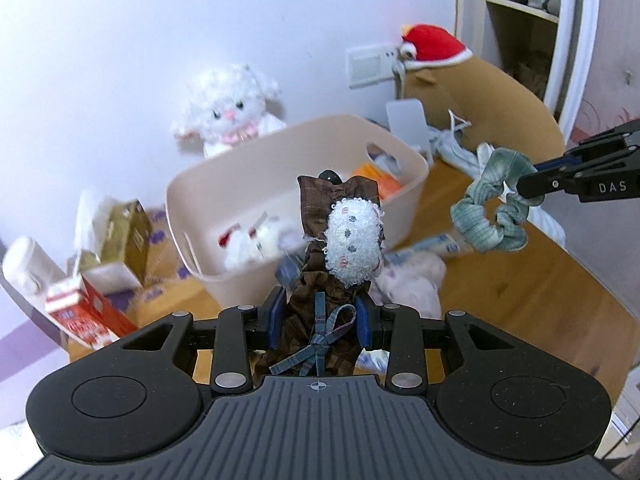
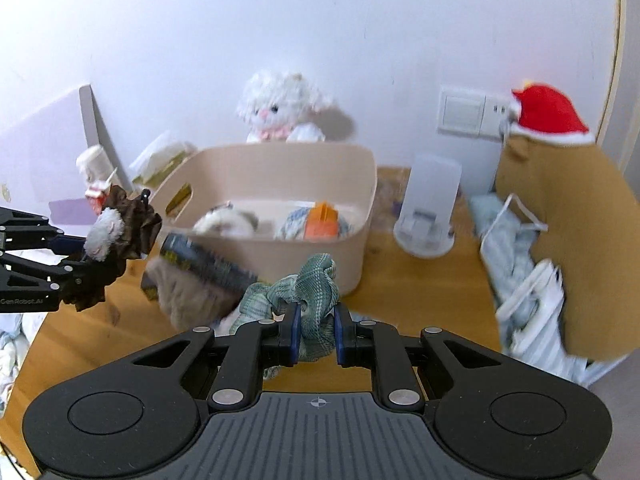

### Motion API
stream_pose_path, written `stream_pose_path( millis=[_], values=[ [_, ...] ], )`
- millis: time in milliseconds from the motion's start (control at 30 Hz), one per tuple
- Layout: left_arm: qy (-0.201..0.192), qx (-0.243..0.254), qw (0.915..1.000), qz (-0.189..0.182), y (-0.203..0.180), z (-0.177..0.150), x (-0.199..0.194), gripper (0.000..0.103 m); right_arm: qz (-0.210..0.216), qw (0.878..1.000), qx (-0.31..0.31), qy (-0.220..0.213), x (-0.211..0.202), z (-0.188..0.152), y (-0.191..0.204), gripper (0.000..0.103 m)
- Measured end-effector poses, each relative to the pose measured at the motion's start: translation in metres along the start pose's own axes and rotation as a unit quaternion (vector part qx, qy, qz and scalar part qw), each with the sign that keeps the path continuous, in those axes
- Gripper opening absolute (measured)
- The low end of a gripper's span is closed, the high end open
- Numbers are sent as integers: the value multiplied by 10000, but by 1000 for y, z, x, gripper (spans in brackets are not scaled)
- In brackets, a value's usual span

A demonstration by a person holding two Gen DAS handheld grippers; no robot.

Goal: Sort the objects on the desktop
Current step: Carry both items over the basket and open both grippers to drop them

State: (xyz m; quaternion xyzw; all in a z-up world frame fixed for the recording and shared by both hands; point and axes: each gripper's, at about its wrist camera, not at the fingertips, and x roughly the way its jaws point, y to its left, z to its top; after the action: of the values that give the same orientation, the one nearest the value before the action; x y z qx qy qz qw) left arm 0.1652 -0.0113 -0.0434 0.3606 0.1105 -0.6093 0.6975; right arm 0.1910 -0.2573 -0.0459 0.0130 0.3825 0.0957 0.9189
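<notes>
Desk w/ bin (image 1: 192,200), left tool (image 1: 320,316) grips brown scrunchie (image 1: 320,280), right tool (image 2: 316,334) grips green scrunchie (image 2: 312,292), shelf (image 1: 520,8) left-cam only

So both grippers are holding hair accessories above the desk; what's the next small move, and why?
Probably carry the left gripper forward over the beige bin and let go there. It is shut on the brown hair bow, which hangs in the air just short of the bin's near rim, and the bin already holds sorted items. The right gripper, shut on the green scrunchie, could follow.
</notes>
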Motion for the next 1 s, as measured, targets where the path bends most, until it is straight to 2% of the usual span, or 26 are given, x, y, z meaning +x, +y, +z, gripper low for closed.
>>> stream_pose_path(
  millis=[367, 533, 667, 1000],
  values=[
    [-171, -173, 9992, 307, 18, 47, 18, 36, -48, 9983, -386, -433, 14, 59, -9, 16],
    [-55, -350, 9981, 511, 26, 61, 39, 36, -59, 9974, -497, -513, 27, 80, -12, 16],
    [63, -626, 9967, 510, 37, 66, 59, 36, -26, 9968, -603, -525, 41, 91, -13, 16],
    [533, -798, 9922, 795, 50, 75, 113, 36, 152, 9955, -863, -364, 88, 110, -10, 15]
  ],
)
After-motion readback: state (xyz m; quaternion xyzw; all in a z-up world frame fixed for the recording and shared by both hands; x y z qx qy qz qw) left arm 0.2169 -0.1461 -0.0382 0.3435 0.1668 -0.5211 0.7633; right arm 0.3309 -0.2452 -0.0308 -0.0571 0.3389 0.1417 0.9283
